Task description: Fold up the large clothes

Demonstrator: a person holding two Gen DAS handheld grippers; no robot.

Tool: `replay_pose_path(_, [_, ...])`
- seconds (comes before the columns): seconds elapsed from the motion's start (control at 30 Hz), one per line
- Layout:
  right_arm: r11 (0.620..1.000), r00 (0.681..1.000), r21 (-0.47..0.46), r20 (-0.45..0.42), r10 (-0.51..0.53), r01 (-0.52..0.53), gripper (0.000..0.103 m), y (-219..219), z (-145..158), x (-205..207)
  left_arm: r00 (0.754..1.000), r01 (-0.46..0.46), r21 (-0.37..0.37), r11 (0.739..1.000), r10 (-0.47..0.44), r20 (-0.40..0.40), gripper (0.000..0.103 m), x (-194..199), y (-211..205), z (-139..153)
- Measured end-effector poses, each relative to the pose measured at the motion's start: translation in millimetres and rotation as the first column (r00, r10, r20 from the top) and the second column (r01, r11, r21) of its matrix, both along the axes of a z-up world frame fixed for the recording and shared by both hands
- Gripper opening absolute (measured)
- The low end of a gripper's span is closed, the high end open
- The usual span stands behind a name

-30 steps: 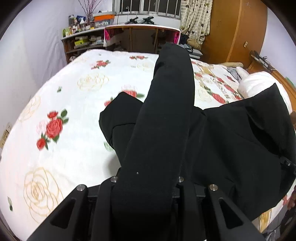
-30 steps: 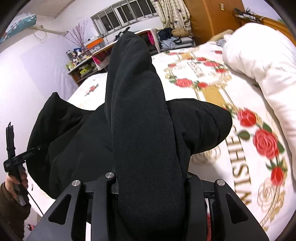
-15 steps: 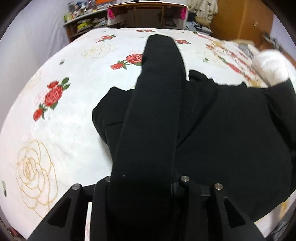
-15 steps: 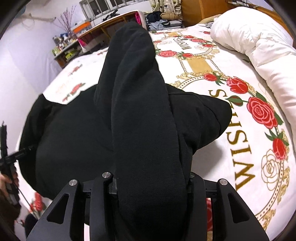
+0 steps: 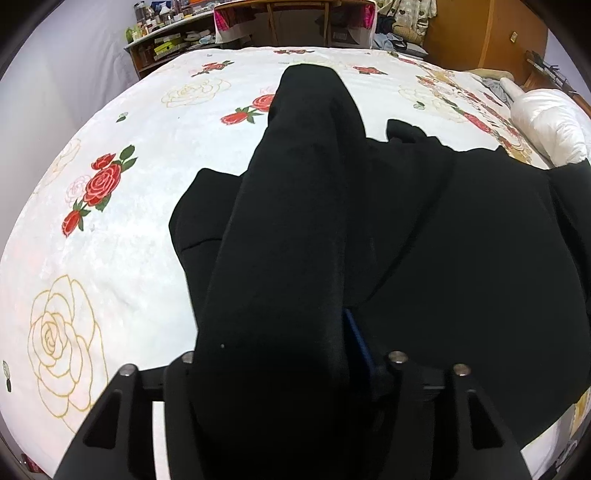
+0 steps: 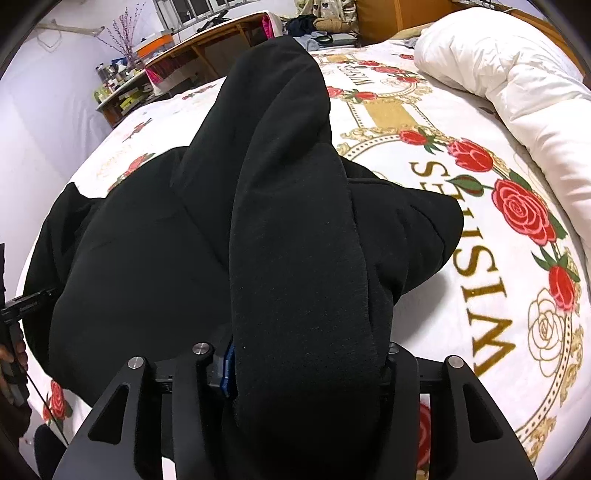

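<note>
A large black garment (image 5: 443, 240) lies spread on the rose-print bedspread (image 5: 110, 240). My left gripper (image 5: 280, 369) is shut on a thick fold of the black garment, which drapes over and hides the fingertips. My right gripper (image 6: 306, 362) is shut on another fold of the same garment (image 6: 147, 258), also draped over its fingers. Both hold their folds low over the bed, with the garment's body lying between them. The left gripper's handle (image 6: 14, 332) and a hand show at the left edge of the right wrist view.
A white duvet (image 6: 517, 74) is bunched at the right side of the bed. A wooden desk and cluttered shelves (image 5: 295, 22) stand beyond the far edge of the bed. A wooden wardrobe (image 5: 480, 37) stands at the back right.
Both grippers have dropped lower and tilted toward the bed, still holding their folds. The garment's body now lies flatter and wider on the bedspread.
</note>
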State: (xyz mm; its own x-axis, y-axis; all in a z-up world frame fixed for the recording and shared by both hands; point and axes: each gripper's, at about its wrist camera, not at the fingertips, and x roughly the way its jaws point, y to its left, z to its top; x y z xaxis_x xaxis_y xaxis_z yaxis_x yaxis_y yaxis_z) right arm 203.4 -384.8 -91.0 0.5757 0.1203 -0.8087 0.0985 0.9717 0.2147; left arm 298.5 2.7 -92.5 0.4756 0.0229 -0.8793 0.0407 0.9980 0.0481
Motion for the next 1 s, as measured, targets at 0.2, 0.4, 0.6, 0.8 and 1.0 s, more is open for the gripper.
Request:
replay_pose_path(0.2, [1.000, 1.000, -0.013, -0.005, -0.014, 0.014, 0.058, -1, -3, -2, 0.999, -0.048, -0.081, 0.996, 0.046, -0.025, 0.074, -1, 15, -1])
replay_pose_path(0.4, [0.999, 0.999, -0.020, -0.014, -0.042, 0.042, 0.070, -6, 3, -8, 0.997, -0.071, -0.081, 0.994, 0.071, -0.010, 0.077, -10, 30, 10])
replay_pose_path(0.6, [0.992, 0.997, -0.096, 0.005, -0.081, 0.081, 0.074, -15, 26, -24, 0.996, -0.087, -0.036, 0.996, 0.088, 0.029, 0.080, -21, 49, 31])
replay_pose_path(0.8, [0.956, 0.994, -0.274, 0.055, -0.096, 0.107, 0.075, -8, 70, -37, 0.983, -0.116, 0.031, 0.993, 0.110, 0.145, 0.080, -29, 49, 75])
replay_pose_path(1.0, [0.950, 0.981, -0.310, 0.190, 0.025, 0.035, 0.075, 36, 115, -24, 0.969, -0.051, -0.064, 0.997, 0.065, 0.240, 0.080, -13, 26, 117])
